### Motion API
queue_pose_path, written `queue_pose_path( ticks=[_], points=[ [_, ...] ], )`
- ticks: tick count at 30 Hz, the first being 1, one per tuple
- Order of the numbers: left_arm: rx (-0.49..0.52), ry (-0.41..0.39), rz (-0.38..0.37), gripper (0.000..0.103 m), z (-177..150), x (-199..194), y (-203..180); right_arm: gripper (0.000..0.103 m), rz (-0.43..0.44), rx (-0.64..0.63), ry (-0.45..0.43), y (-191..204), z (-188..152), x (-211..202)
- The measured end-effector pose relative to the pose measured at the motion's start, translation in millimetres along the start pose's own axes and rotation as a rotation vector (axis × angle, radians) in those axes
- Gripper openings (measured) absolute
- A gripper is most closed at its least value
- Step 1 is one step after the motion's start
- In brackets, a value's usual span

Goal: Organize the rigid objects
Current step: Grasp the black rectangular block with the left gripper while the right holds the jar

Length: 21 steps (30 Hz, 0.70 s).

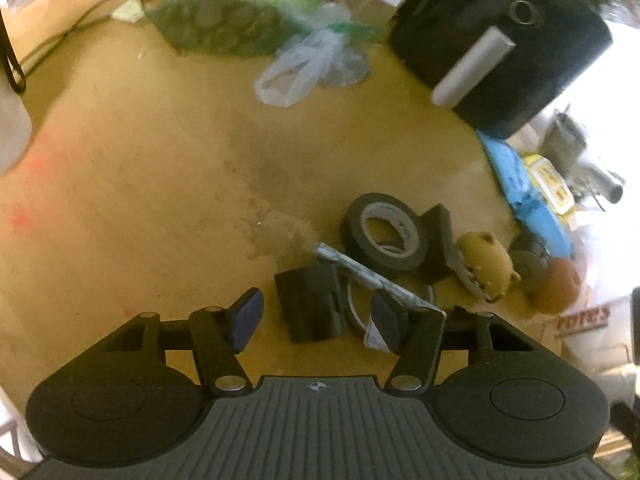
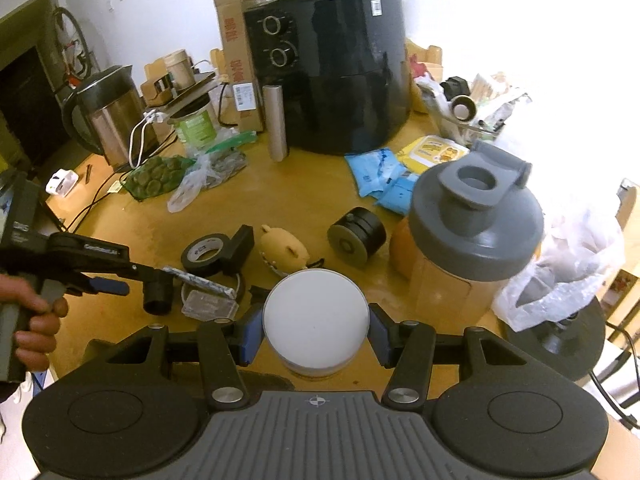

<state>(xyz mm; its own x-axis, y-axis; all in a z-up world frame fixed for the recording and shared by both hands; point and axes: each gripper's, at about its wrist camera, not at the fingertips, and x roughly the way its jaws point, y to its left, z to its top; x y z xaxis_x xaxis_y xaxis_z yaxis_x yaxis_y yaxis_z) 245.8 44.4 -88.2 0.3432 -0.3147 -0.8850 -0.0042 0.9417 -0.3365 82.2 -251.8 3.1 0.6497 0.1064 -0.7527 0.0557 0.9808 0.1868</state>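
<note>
My left gripper [image 1: 316, 320] points down at the wooden table [image 1: 160, 200], open, with a small black block [image 1: 310, 308] lying between its pads and touching neither. Its right fingertip overlaps a silvery wrapped bar [image 1: 372, 276]. Just beyond lie a black tape roll [image 1: 382, 236], a second black block [image 1: 438, 244] and a tan pig toy [image 1: 484, 258]. My right gripper [image 2: 316, 336] is shut on a white round jar [image 2: 316, 316], held just above the table's near edge. In the right wrist view a hand [image 2: 36, 320] holds the left gripper [image 2: 136, 282] at the left.
A black air fryer [image 2: 332, 68] stands at the back, with a kettle [image 2: 108, 116] to its left. An orange shaker bottle with a grey lid [image 2: 472, 216] rises at the right. Blue packets [image 2: 376, 172], a black wheel [image 2: 356, 236], a clear case [image 2: 208, 304] and plastic bags [image 2: 192, 184] lie around.
</note>
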Motion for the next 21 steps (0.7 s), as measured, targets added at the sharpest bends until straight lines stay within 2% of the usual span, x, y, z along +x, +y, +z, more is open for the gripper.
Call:
queue_pose_path(
  ticks=[2,4,7,9,14,21],
  points=[
    [-0.033,0.022,-0.011,0.050,3,9,4,0.057,-0.007,0.008,-0.002,-3,-1,-2],
    [-0.072,0.038,-0.036,0.049,6,16,9,0.057,-0.015,0.018,-0.005,-5,-2,-4],
    [-0.120,0.054,-0.060,0.041,9,25,16,0.057,-0.023,0.033,-0.004,-9,-4,-7],
    [-0.132,0.057,-0.073,0.040,10,27,18,0.057,-0.027,0.038,-0.004,-11,-5,-7],
    [-0.117,0.056,-0.045,0.040,11,24,16,0.057,-0.025,0.057,0.004,-14,-8,-9],
    [-0.109,0.025,-0.056,0.040,9,8,15,0.057,-0.016,0.075,0.014,-14,-10,-8]
  ],
)
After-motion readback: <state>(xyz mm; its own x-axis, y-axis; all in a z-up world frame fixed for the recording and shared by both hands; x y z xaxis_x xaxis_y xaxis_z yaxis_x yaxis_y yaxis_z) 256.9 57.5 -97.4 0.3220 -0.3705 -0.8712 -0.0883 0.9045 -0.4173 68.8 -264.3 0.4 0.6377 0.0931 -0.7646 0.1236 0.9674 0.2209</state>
